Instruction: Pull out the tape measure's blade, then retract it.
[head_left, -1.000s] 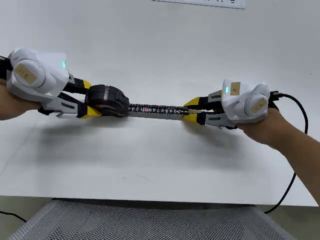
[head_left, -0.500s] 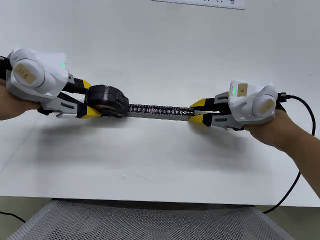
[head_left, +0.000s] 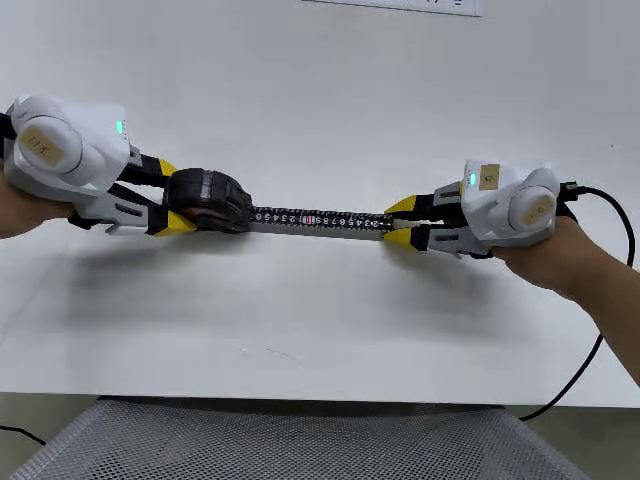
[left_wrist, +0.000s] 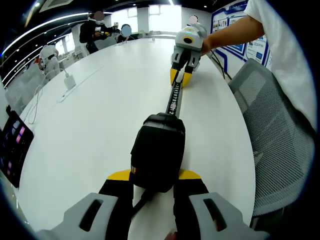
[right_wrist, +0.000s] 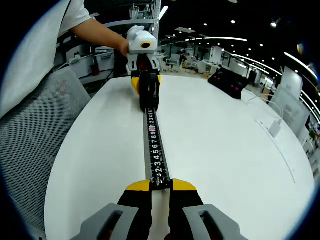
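Observation:
The black tape measure case (head_left: 208, 200) lies on the white table, held between the yellow-tipped jaws of my left gripper (head_left: 170, 197), which is shut on it; the case (left_wrist: 157, 150) looms large in the left gripper view. Its dark numbered blade (head_left: 318, 219) stretches rightward to my right gripper (head_left: 402, 221), shut on the blade's end. In the right gripper view the blade (right_wrist: 154, 150) runs from my right gripper (right_wrist: 160, 186) away to the case (right_wrist: 149, 91) and the left gripper (right_wrist: 144, 82). The right gripper (left_wrist: 181, 76) appears at the far end of the blade in the left gripper view.
The white table (head_left: 320, 320) spreads wide around both grippers, its front edge near the bottom. A grey mesh chair (head_left: 300, 440) sits below that edge. A black cable (head_left: 600, 340) trails from the right gripper off the table's right side.
The right gripper has moved further right with the blade's end, so more blade shows between the grippers. The left gripper and case shifted slightly left.

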